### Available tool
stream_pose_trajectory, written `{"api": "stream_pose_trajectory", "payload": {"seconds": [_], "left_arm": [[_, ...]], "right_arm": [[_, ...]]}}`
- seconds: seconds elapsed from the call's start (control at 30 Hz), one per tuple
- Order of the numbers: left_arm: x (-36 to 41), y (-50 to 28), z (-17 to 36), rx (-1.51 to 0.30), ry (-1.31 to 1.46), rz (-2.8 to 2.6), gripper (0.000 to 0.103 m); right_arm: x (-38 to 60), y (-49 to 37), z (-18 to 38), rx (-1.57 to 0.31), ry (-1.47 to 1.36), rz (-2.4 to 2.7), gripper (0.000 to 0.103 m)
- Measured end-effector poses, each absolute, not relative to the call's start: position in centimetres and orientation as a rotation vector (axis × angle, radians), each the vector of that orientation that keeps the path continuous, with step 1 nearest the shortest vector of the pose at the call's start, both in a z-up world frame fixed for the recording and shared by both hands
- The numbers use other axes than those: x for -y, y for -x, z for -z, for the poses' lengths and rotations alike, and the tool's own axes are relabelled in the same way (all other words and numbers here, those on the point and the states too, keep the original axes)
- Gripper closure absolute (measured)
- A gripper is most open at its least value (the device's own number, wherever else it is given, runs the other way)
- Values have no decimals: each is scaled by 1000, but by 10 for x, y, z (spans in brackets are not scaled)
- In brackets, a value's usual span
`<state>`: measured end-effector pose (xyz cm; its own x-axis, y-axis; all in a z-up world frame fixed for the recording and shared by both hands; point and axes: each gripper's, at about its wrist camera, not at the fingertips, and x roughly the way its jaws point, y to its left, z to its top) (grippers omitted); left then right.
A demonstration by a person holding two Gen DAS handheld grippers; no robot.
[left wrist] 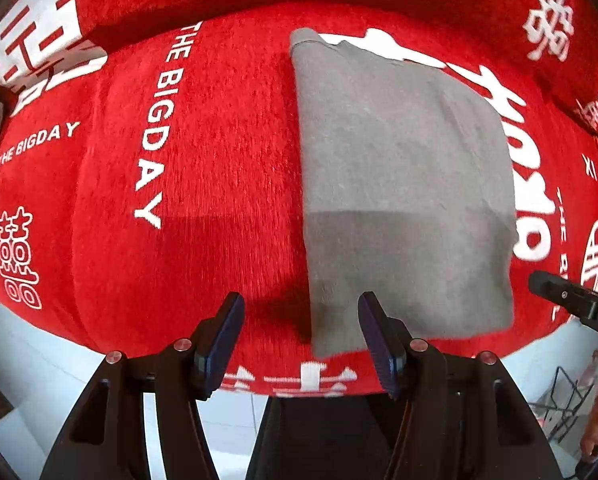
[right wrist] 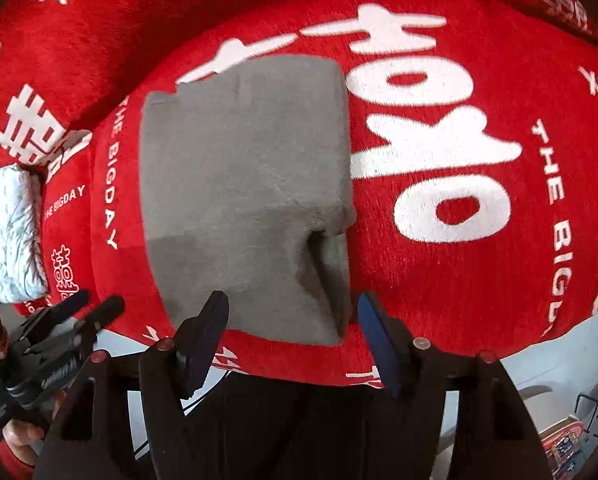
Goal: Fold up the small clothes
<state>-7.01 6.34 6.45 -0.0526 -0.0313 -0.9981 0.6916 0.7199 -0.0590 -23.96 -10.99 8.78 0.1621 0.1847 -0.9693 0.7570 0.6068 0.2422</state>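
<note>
Both my tongs hang released above the work: left tongs (left wrist: 301, 330) spread over the near left edge of the cloth with nothing pinched, right tongs (right wrist: 293, 330) spread over its near right corner, pads clear of the fabric. No earlier view to compare, so I note only that neither pair grips anything. Beneath them the grey garment (right wrist: 243, 184) lies folded into a rough rectangle, flat on the red plush cover (left wrist: 219, 184) with white lettering, which drapes what I judge to be a cushioned seat rather than a hard surface. Judgement on handling: thin knit, light, limp, no stiffness of its own; it will sag and unfold if lifted by one point. The plush beneath probably grabs it a little, so dragging would wrinkle it. The near right corner shows a loose pocket (right wrist: 327, 264) where layers gape; that is the weak spot. Best hold: pinch all layers together at the two near corners, one per tongs. A white patterned bundle (right wrist: 15, 236) sits well apart at the left.
</note>
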Motion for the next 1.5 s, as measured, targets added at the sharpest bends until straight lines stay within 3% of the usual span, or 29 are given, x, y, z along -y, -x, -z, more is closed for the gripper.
{"api": "stream_pose_trajectory", "payload": {"seconds": [0.07,0.1,0.13,0.33,0.43,1.5], "left_arm": [[-64,77,-75,-1495,-584,648,28],[-64,78,-79,-1483,-589,649,7],[-65,80,-85,-1462,-594,652,1],[-63,86,-112,-1396,-610,648,1],[-62,85,-122,-1363,-600,643,1],[-60,84,-151,-1310,-559,635,1]], "right_arm": [[107,238,-97,-1373,-849,501,28],[105,236,-103,-1369,-828,509,26],[103,235,-110,-1364,-802,518,23],[95,229,-136,-1336,-684,563,13],[90,230,-144,-1314,-646,588,0],[90,233,-162,-1301,-615,638,0]]}}
